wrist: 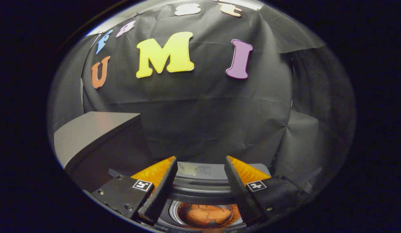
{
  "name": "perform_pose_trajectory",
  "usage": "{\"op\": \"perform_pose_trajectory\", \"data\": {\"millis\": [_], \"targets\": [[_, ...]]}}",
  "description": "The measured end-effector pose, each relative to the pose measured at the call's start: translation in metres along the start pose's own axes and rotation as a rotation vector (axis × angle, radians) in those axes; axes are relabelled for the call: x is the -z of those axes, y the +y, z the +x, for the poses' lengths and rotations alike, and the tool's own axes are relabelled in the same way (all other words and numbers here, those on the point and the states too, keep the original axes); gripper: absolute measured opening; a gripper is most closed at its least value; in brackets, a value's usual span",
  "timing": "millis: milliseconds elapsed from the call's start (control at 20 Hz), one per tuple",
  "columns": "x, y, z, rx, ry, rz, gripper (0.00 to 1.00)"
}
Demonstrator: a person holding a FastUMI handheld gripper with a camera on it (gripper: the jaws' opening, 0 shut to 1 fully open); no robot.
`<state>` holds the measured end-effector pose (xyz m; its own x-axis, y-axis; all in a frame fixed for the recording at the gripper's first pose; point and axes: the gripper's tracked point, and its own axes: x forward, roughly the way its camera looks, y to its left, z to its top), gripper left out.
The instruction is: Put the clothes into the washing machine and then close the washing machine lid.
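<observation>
1. The washing machine point(200, 186) is seen below the gripper, its drum open at the top, a grey panel point(90, 132) raised at its left edge
2. The gripper point(200, 161) is held wide apart, gripping nothing
3. The orange clothes point(205, 215) lie inside the drum, between the fingers

Glossy washing machine drum point(174, 212) holds soft orange cloth point(205, 215).
</observation>
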<state>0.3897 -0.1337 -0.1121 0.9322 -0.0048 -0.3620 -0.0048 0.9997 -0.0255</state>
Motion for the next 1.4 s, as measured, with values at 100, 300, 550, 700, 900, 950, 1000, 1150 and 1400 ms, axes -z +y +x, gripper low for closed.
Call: {"op": "perform_pose_trajectory", "data": {"millis": [100,300,550,700,900,950,1000,1150,1400], "targets": [[0.024,-0.007,-0.01,0.026,0.075,-0.021,0.94],[0.045,-0.011,-0.038,0.057,0.07,0.008,0.99],[0.034,0.005,-0.115,0.058,-0.023,-0.018,0.99],[0.009,0.015,-0.181,0.06,-0.13,-0.036,0.99],[-0.022,0.032,-0.264,0.074,-0.257,-0.014,0.99],[-0.026,0.034,-0.281,0.075,-0.28,-0.003,0.99],[-0.028,0.038,-0.299,0.072,-0.296,0.011,0.99],[-0.02,0.044,-0.351,0.052,-0.326,0.068,1.0],[0.011,0.034,-0.409,0.07,-0.337,0.069,0.99]]}}
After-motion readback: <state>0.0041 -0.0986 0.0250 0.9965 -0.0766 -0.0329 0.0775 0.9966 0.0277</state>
